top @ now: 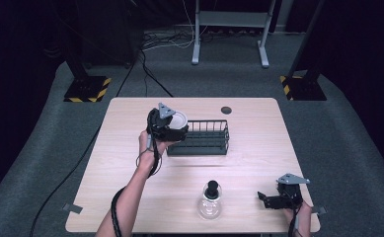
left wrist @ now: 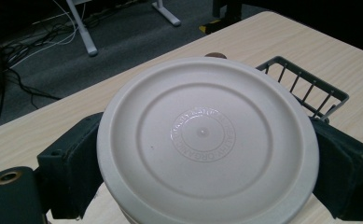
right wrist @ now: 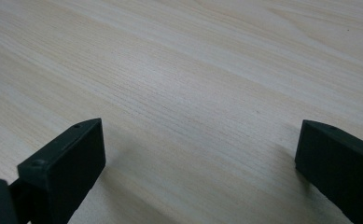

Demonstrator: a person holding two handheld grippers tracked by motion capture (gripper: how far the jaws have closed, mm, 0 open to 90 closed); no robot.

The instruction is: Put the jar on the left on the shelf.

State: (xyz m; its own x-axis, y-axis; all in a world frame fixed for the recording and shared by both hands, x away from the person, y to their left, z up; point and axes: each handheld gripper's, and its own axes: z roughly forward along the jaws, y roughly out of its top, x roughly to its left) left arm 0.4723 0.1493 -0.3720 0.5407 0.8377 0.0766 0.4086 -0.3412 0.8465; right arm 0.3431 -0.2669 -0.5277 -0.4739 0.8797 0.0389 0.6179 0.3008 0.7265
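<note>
I am pinching a white round lid [left wrist: 207, 140] across its rim with my left gripper [top: 169, 124], jaws pressed against opposite edges, its flat face turned toward the camera. I am holding it above the table [top: 130, 163] at the left end of the black wire basket [top: 204, 138], which lies just to the right, long axis running left-right. My right gripper [top: 278, 196], jaws spread and empty, is resting low near the table's front right, beside a glass jar [top: 210, 202].

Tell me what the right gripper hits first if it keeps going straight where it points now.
Probably just bare table. The right gripper, jaws open, points left across the near edge; the glass lid lies that way, farther off, though alignment is unclear.
</note>
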